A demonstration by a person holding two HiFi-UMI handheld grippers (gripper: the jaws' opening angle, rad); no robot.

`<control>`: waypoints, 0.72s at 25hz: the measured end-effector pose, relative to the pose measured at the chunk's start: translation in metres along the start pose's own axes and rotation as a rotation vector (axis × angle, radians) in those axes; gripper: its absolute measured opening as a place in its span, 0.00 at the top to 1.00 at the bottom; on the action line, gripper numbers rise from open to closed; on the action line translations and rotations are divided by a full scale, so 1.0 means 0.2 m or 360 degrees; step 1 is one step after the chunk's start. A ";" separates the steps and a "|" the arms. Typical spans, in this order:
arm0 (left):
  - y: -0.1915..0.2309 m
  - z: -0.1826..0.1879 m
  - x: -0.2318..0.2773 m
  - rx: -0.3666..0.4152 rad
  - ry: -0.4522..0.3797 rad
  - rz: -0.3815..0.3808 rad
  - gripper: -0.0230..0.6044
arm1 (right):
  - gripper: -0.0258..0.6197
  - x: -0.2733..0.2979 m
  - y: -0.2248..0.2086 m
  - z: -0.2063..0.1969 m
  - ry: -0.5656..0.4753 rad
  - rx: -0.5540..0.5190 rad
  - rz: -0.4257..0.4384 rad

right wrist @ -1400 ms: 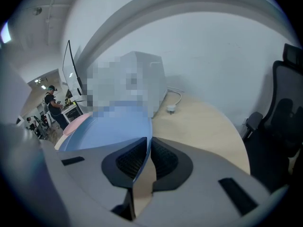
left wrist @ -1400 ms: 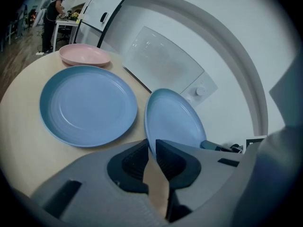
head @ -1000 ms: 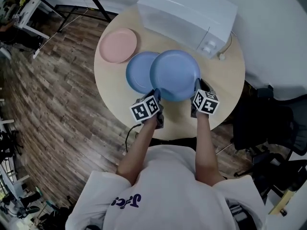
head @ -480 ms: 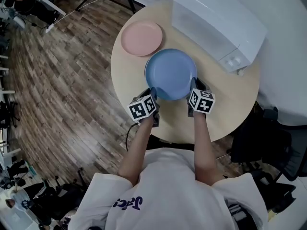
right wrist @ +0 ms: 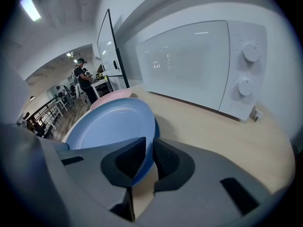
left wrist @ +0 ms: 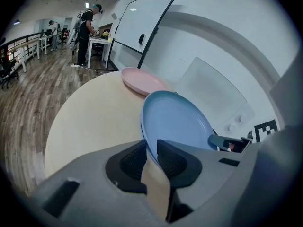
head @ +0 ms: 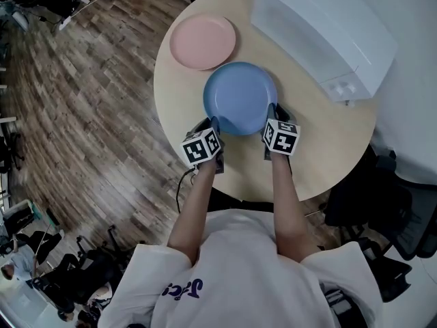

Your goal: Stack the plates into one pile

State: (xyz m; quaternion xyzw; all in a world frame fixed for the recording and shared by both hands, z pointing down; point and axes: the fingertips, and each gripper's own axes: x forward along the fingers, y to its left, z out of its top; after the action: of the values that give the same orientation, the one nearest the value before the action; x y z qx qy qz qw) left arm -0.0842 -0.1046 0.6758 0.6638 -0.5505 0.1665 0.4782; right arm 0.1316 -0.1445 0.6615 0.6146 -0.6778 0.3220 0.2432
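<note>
On round table (head: 321, 149): blue plate (head: 240, 98), pink plate (head: 203, 42) just beside it, white microwave (head: 321, 33) at far edge

The left forearm (head: 193, 207) and right forearm (head: 287, 203) reach forward almost parallel, each gripper tilted downward. The left gripper (head: 213, 124) has just been opening its jaws, with the blue plate (head: 239, 96) rim loose between them. The right gripper (head: 271, 113) straddles the opposite rim, with a gap beside one pad.
</note>
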 end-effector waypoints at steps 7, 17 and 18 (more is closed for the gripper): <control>0.00 0.00 0.04 0.0088 0.0024 -0.0003 0.83 | 0.88 0.03 -0.02 -0.04 0.0056 -0.0024 -0.0067; 0.04 0.09 0.01 0.0081 -0.0105 -0.0044 0.60 | 0.58 0.05 0.04 -0.05 0.0059 -0.0125 0.0052; 0.05 0.09 0.00 0.0068 -0.0119 -0.0054 0.59 | 0.57 0.05 0.04 -0.04 0.0044 -0.0122 0.0052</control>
State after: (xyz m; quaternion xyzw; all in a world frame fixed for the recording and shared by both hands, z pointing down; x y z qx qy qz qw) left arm -0.0984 -0.1197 0.6716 0.6889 -0.5529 0.1452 0.4457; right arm 0.1212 -0.1440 0.6731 0.5890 -0.6963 0.3082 0.2707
